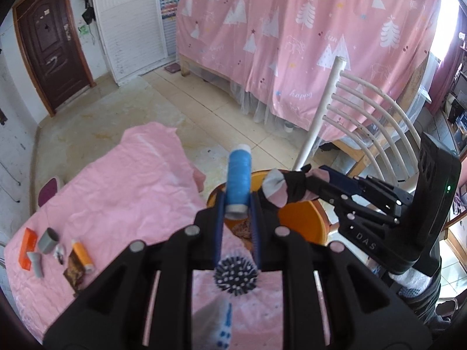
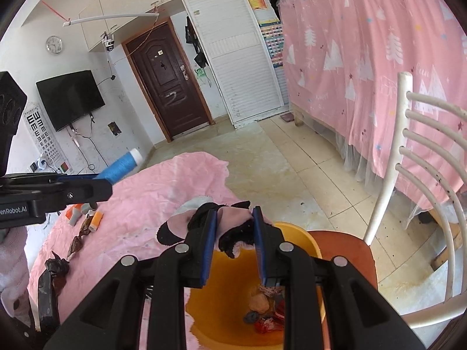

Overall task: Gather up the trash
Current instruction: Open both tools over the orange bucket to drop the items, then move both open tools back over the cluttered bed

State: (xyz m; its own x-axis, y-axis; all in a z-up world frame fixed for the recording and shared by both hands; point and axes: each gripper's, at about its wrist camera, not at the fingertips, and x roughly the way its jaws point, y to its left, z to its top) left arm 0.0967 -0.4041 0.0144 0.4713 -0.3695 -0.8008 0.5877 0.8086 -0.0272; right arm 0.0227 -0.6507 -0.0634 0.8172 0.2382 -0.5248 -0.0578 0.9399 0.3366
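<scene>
My left gripper (image 1: pixel 238 204) clamps a stiff, light blue thread spool (image 1: pixel 238 179) at its base; my right gripper (image 2: pixel 233 227) pinches a soft, limp sock (image 2: pixel 233 218) mid-frame, over the orange bin (image 2: pixel 303 240).

We read "DAS" on the right gripper (image 1: pixel 294 188) body at three o'clock and "happy" on the pink curtain (image 1: pixel 300 94). In the right wrist view, "enRobot.AI" marks the left gripper (image 2: pixel 100 179) at nine o'clock, and a scrawled "2" marks the brown door (image 2: pixel 172 97) at eleven.

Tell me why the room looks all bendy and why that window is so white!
In both wrist views the fisheye lens curves the walls and leaves dark corners. In the left wrist view the window is blown out to white, and the spiky ball close to the lens is a bit blurry. In the right wrist view the orange bin shows clearly.
</scene>
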